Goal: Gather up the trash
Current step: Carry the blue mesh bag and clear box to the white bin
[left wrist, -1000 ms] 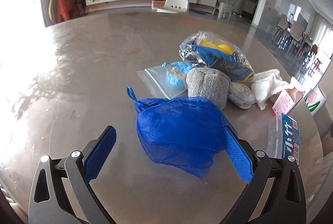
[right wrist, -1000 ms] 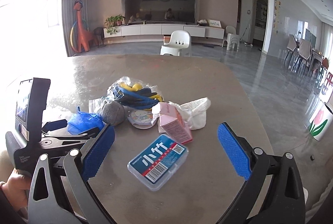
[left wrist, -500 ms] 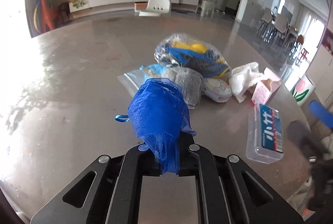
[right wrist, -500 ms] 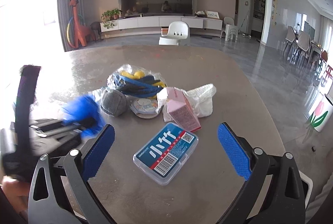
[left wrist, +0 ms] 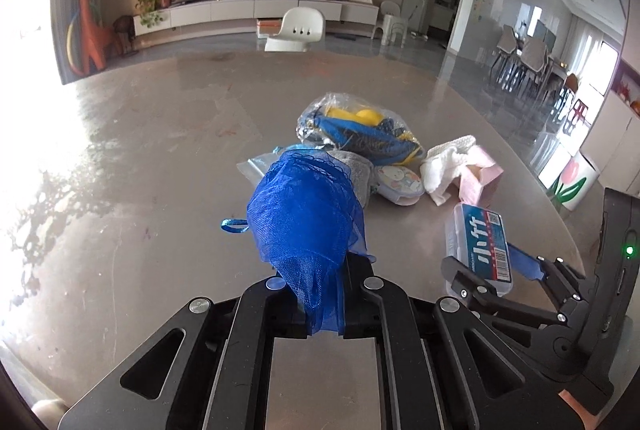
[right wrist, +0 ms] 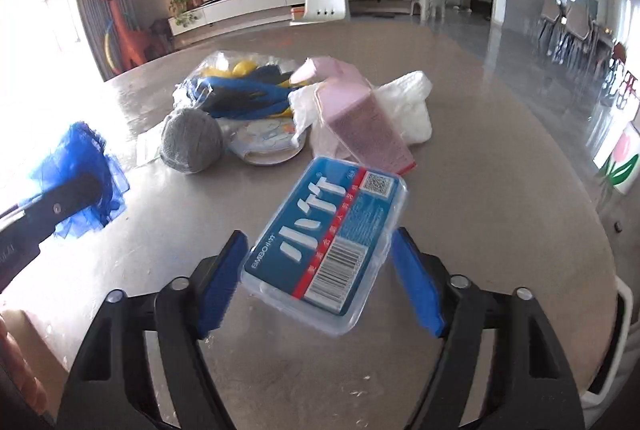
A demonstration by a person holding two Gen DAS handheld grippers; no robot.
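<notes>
- The left tool (left wrist: pixel 320 294) is clamped fully together on a crumpled blue mesh net (left wrist: pixel 306 218), which bulges up and forward from between its fingers; a thin blue ribbon loop (left wrist: pixel 234 226) sticks out of the net at 9 o'clock.
- In the right wrist view the same blue mesh net (right wrist: pixel 82 166) shows at 9 o'clock, bunched around the left tool's black tip and held above the brown glossy surface (right wrist: pixel 500 190).
- At 12 o'clock from the net lies the trash pile: a grey knitted ball (right wrist: pixel 191 140), a round cartoon-printed lidded tin (right wrist: pixel 266 140) just beside it, and behind both a clear plastic bag of blue and yellow items (right wrist: pixel 240 88).
- Right of those, a pink cardboard carton (right wrist: pixel 360 122) lies tilted against crumpled white tissue (right wrist: pixel 412 110).
- The right tool (right wrist: pixel 320 282) stands partly open, its blue pads (right wrist: pixel 218 286) on either side of a clear plastic box with a blue printed label (right wrist: pixel 326 242); the left pad is at the box's edge, the right pad is just beside it, and I cannot tell whether either presses on it.
- In the left wrist view that box (left wrist: pixel 482 242) lies at 3 o'clock, between the right tool's fingers.
</notes>
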